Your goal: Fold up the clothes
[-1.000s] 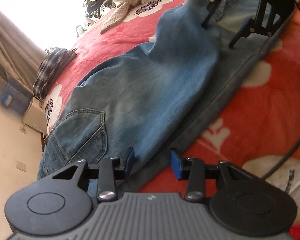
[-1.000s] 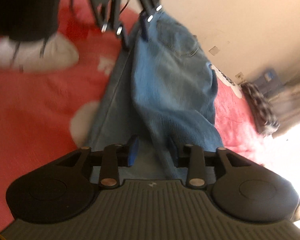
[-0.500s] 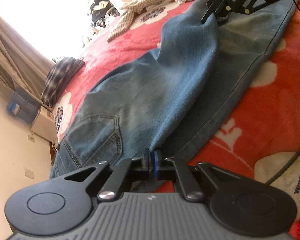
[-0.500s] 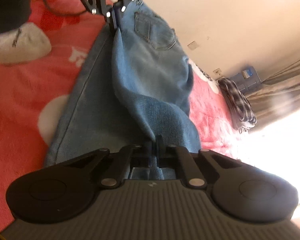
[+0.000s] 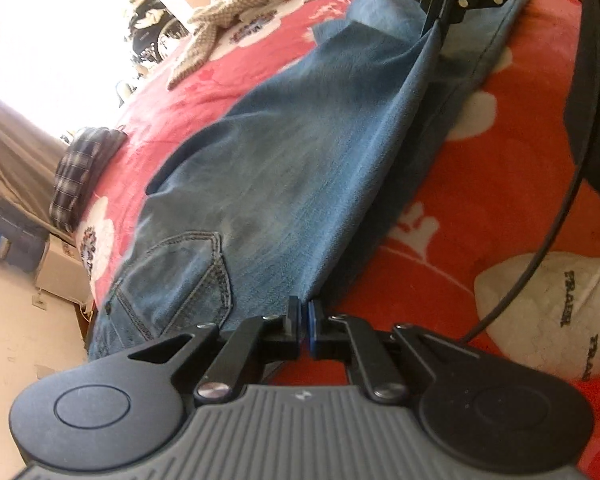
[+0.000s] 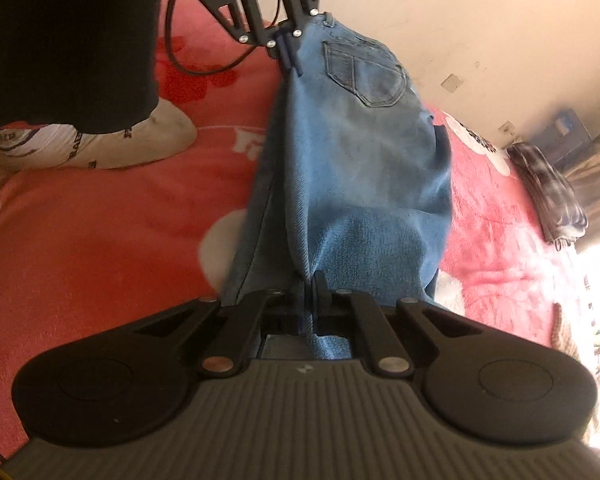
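Tautly, both tools pinch faded blue denim jeans [image 5: 300, 168].

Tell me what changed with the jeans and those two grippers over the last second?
Both grippers shut: the left gripper and the right gripper, open a second ago, have each clamped the near edge of the jeans and lifted it off the red blanket, pulling the fold taut. The plaid garment and the sock stayed put.
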